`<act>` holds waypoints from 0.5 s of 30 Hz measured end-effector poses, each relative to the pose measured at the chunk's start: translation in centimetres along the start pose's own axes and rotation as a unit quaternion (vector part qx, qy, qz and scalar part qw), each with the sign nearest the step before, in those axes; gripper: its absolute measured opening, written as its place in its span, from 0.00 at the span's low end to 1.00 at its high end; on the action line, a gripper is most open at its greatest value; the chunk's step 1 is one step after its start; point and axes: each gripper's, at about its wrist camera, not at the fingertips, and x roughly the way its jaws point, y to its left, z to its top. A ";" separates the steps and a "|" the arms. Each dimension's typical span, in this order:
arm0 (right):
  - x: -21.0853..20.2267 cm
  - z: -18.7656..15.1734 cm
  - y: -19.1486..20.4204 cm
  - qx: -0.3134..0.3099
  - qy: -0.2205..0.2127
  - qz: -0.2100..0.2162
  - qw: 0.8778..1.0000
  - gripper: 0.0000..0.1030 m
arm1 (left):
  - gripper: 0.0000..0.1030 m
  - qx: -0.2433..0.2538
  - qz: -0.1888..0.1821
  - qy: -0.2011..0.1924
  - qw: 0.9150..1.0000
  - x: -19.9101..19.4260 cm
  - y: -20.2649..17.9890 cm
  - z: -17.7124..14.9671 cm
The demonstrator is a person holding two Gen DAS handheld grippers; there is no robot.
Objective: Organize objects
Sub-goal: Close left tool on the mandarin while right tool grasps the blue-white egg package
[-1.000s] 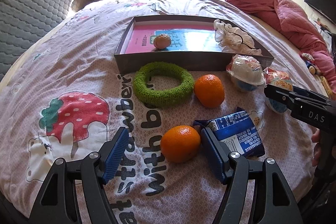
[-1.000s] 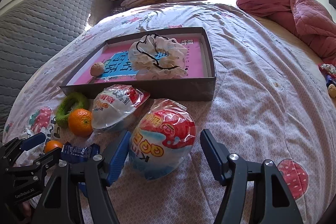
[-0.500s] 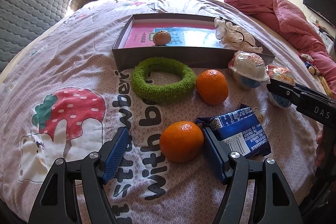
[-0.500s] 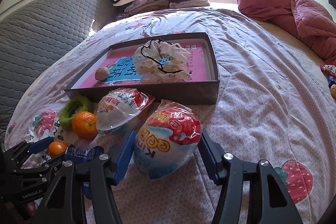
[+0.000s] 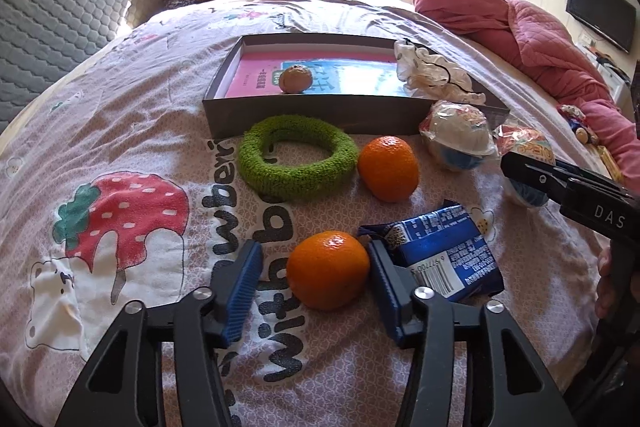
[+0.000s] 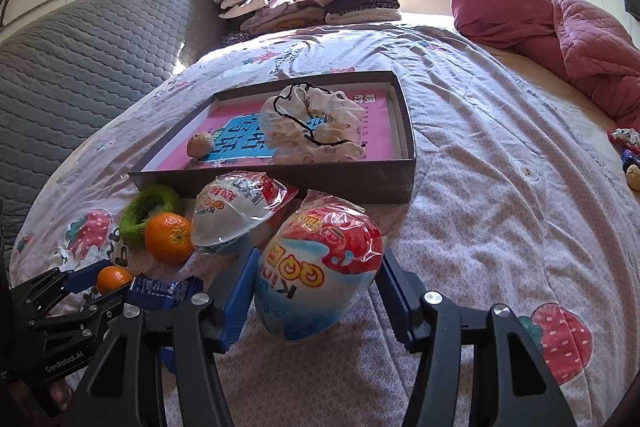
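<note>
Left gripper (image 5: pixel 314 281) closing around near orange (image 5: pixel 327 269) (left gap remains); right gripper (image 6: pixel 318 293) pinching wrapped egg (image 6: pixel 318 267), bedspread (image 6: pixel 480 211) rightward bare.

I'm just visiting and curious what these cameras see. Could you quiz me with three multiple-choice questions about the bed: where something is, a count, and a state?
1. Where is the green ring?
A. inside the box
B. on the bedspread against the box's near wall
C. on the folded clothes

2. How many oranges lie on the bed?
A. one
B. two
C. four

3. What sits between the right gripper's fingers?
A. a wrapped toy egg
B. a blue packet
C. nothing

Answers: 1 B, it lies outside the box. 2 B, near orange and far orange. 3 A, the toy egg fills the gap.
</note>
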 end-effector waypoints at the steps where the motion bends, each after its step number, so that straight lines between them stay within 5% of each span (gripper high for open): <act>1: -0.1 0.0 0.0 0.000 -0.001 0.000 1.000 0.56 | 0.44 0.001 -0.003 0.000 1.000 0.0 -0.1 0.0; 15: -1.2 -0.3 0.0 0.002 -0.012 0.006 1.000 0.56 | 0.39 0.014 0.002 -0.009 1.000 -0.9 -0.7 0.0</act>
